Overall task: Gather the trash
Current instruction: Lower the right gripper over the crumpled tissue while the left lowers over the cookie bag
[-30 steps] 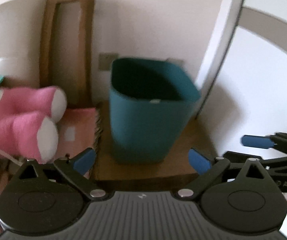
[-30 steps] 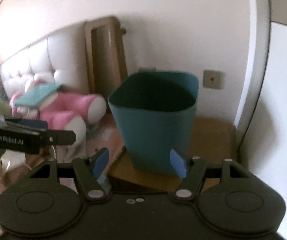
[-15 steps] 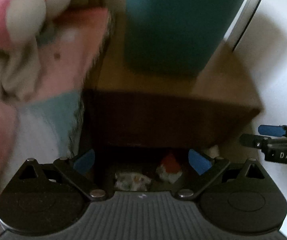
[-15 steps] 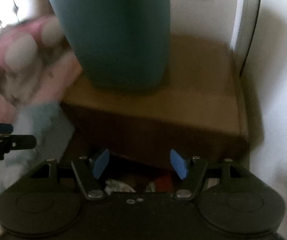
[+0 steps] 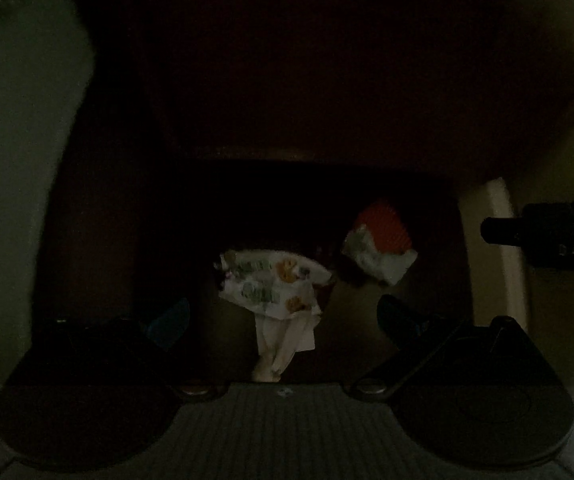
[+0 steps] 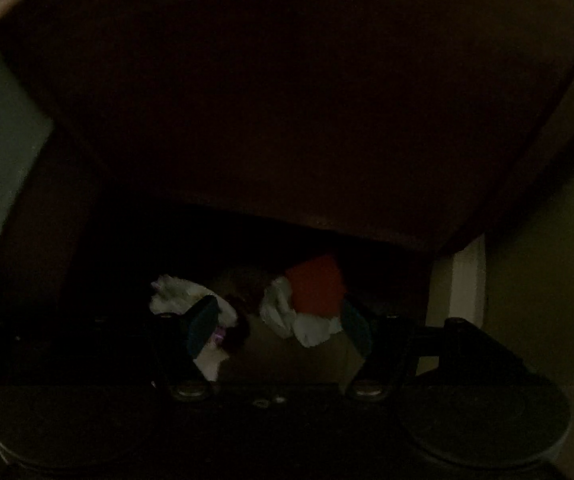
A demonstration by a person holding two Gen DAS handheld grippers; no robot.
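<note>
Left gripper [image 5: 283,320] is seen at the bottom of the left view, fingers spread wide, nothing held. One blue pad [image 5: 169,322] sits lower left, the other finger lower right. Between them, low centre, a printed wrapper [image 5: 273,280] is lying crumpled on the floor (white with green and orange marks, a pale tail hanging toward the gripper body). It lies in the gap, but contact with either finger cannot be told in this dark. Up and right of it, a red-and-white wrapper [image 5: 381,242] is seen, just beside the printed one, apart from the fingers.

Right gripper [image 6: 279,326] is also spread wide and empty, at the bottom centre of the right view. Its left pad [image 6: 203,324] overlaps the printed wrapper [image 6: 179,298] in the frame; its right pad is seen just beside the red-and-white wrapper [image 6: 311,300], which lies between the fingers, right of centre. Touching or not cannot be told.

Above both wrappers a dark brown table [image 5: 327,60] fills the upper half of each view; the trash lies in the shadowed space below it. A pale wall [image 5: 11,160] is seen at the left edge of the left view. At its right edge, mid-height, the right gripper's black body [image 5: 551,240] pokes in (letters "DAS" readable). Everything is very dim and somewhat blurred.
</note>
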